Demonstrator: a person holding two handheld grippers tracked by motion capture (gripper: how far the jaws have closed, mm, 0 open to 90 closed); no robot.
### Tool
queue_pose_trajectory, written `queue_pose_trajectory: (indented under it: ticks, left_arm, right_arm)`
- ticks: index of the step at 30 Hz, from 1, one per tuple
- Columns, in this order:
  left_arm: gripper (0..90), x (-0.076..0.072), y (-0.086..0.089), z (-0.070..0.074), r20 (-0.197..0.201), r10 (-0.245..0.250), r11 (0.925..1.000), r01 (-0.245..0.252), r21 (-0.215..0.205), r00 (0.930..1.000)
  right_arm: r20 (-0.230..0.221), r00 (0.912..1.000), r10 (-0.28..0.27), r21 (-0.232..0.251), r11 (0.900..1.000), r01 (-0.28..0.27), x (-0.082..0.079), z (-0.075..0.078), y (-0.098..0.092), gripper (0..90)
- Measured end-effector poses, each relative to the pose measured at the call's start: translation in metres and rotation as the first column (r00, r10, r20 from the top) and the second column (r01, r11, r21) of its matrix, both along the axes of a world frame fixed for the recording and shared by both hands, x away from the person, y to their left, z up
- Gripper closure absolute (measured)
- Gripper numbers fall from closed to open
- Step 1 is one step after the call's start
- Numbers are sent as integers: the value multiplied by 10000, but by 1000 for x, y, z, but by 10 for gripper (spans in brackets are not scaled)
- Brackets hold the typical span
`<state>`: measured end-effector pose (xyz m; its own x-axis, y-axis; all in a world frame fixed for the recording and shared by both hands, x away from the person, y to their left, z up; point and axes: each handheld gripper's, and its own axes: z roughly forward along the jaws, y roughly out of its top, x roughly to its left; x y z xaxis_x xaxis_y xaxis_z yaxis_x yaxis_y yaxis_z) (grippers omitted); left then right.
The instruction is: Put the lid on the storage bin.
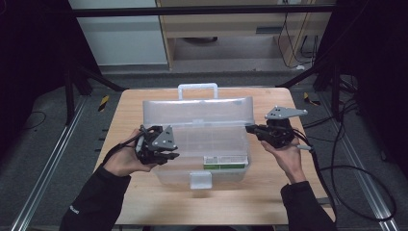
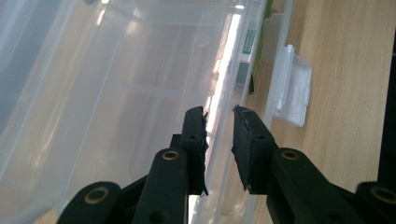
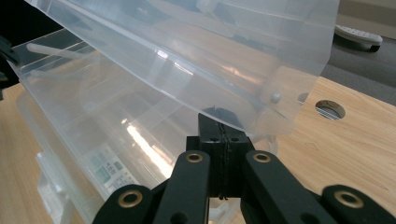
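Clear plastic storage box (image 1: 202, 144) open on wooden table (image 1: 269, 192); left gripper (image 2: 219, 135) released astride its wall, right gripper (image 3: 223, 140) clenched.

Black sleeves (image 1: 98, 202), black claws (image 2: 219, 140) with brass-ringed screws — grey three-cornered plates (image 1: 285, 112), trailing black cables.

Green-and-white pack (image 1: 224, 162): sat at the box's (image 1: 159, 175) five o'clock corner; its print was too small to read.
Lid (image 3: 299, 70): cut off by the right gripper view's twelve o'clock edge.
Right gripper (image 3: 223, 126): tips hidden under the lid's edge.
Box wall (image 2: 140, 70): blurred, cut at nine o'clock.
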<state>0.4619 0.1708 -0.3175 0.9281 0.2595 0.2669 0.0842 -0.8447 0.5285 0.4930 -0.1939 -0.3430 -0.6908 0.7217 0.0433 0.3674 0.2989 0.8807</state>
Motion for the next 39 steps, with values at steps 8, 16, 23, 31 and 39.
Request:
queue_pose_trajectory:
  ticks: [8, 16, 23, 31, 39]
  left_arm:
    - [713, -7, 37, 1, 79, 1625, 9772, -1598, -1396, 9867]
    - [715, -6, 72, -6, 18, 3224, 9239, -3143, -2182, 9466]
    - [718, -3, 97, -15, -255, 4532, 8439, -4381, -3097, 8911]
    - [686, -1, 114, -34, -555, 5407, 7618, -5166, -3908, 8394]
    - [666, 2, 121, -55, -913, 5774, 7231, -5600, -4044, 8114]
  right_arm:
    - [-19, 10000, 32, -2, 10000, -32, -1, -2, 0, 900]
    - [-27, 10000, 52, -48, 10000, -52, -2, -4, 0, 900]
    - [-12, 10000, 10, -78, 10000, -10, -3, -4, 1, 900]
    - [-69, 9999, -79, -185, 9998, 77, -4, -9, 0, 900]
    - [-232, 9994, -246, -441, 9987, 235, -5, -21, -2, 900]
